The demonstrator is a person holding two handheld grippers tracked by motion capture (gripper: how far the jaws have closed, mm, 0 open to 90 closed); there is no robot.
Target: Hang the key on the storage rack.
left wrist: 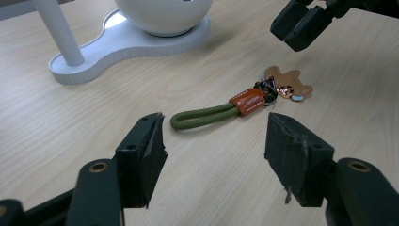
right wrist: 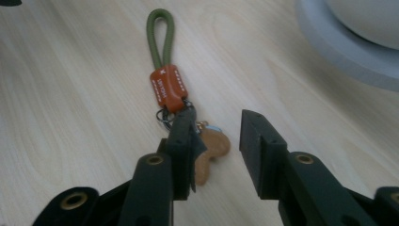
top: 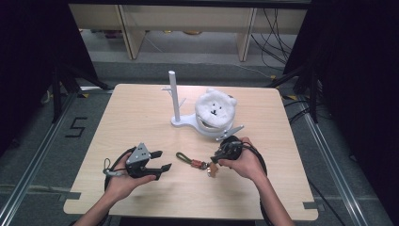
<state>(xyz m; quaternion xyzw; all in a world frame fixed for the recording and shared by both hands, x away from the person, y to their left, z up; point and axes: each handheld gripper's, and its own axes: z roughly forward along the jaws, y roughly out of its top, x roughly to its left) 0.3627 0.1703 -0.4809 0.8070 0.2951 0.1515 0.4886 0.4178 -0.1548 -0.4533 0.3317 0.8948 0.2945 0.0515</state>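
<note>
— While the keychain [top: 194, 162] is lying flat on the table [top: 141, 113], in front of the white stand [top: 188, 121], which gripper is closer to it?

— The right gripper [top: 217, 159] is. It is hanging right over the charm end [right wrist: 211, 151], the little brown bear shape. Its jaws are spread apart and holding nothing, and one jaw is sitting just beside the ring.

— And the other one?

— The left gripper [top: 159, 161] is waiting near the green loop end [left wrist: 202, 116], also spread wide and empty.

— Which way is the keychain pointing?

— It is stretching sideways along the front of the stand. The loop is pointing at the left gripper and the charm at the right one. I think the right gripper is going to close on the charm end first.
</note>
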